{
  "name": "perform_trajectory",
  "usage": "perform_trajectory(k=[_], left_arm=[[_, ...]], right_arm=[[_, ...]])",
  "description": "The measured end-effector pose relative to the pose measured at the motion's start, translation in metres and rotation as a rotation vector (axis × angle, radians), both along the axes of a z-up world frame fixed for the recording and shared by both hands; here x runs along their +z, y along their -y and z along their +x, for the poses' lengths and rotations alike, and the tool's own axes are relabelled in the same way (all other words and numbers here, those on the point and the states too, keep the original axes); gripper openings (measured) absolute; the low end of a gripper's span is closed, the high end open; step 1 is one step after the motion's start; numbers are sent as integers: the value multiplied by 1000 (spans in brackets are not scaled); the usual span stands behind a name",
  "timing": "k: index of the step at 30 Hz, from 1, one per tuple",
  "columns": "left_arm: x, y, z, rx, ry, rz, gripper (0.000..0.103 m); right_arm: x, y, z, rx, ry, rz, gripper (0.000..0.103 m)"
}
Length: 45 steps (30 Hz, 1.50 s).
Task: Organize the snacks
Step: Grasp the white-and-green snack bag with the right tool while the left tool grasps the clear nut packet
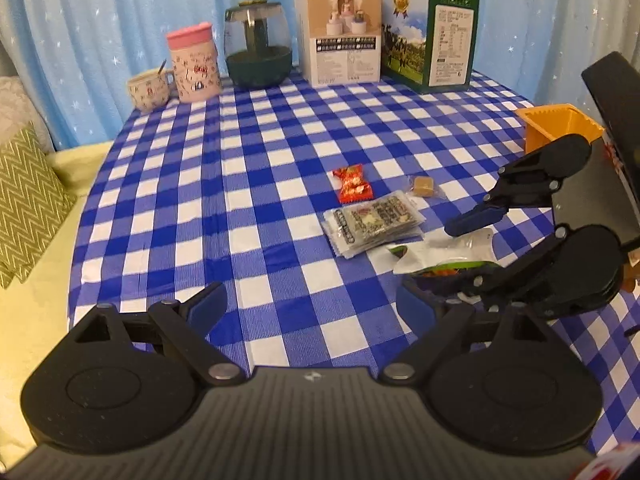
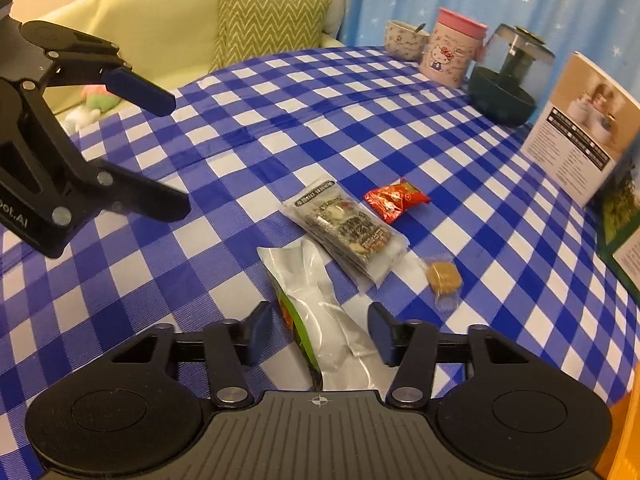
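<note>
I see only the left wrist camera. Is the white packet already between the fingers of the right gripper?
Observer: Yes. In the right wrist view the white packet lies between the open fingers of the right gripper; neither pad seems to touch it.
Operator: Is there something on the sofa that I do not see?
Observer: A small green and pink plush toy lies on the sofa, near the table's edge.

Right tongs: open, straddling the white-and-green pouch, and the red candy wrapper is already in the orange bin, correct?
Not quite. The red candy wrapper lies on the checked tablecloth beside the dark snack packet, as the right wrist view shows. The right tongs are open around the white-and-green pouch.
</note>
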<state>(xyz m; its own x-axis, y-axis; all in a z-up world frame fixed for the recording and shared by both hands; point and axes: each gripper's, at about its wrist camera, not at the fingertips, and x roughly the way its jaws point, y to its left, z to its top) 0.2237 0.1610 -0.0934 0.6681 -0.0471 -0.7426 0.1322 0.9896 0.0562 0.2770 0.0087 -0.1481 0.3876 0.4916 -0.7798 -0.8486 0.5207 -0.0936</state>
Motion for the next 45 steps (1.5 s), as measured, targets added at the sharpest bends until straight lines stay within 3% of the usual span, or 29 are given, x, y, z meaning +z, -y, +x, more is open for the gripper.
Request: perform_trajectory(k=[5, 11, 14, 25, 30, 38, 42, 45], left_arm=[[-6, -1, 5, 0, -10, -10, 90], [-11, 10, 12, -29, -11, -8, 90], [-13, 16, 16, -49, -12, -3, 90], [-18, 30, 34, -142, -10, 51, 90], [-25, 40, 49, -231, 8, 123, 89], [-42, 54, 84, -329, 9, 192, 83], [-46, 57, 98, -377, -18, 166, 78], [-47, 56, 107, -385, -62, 115, 67]], right_arm=[[3, 9, 3, -33, -72, 31, 31], [7, 30, -9, -154, -138, 94, 31], [5, 41, -17, -229, -128, 119, 31], [2, 56, -21, -326, -177, 225, 31], [12, 65, -29, -373, -100, 239, 30], [12, 84, -31, -519, -69, 216, 31], [6, 95, -30, -613, -78, 212, 31], [4, 100, -29, -649, -87, 210, 31]])
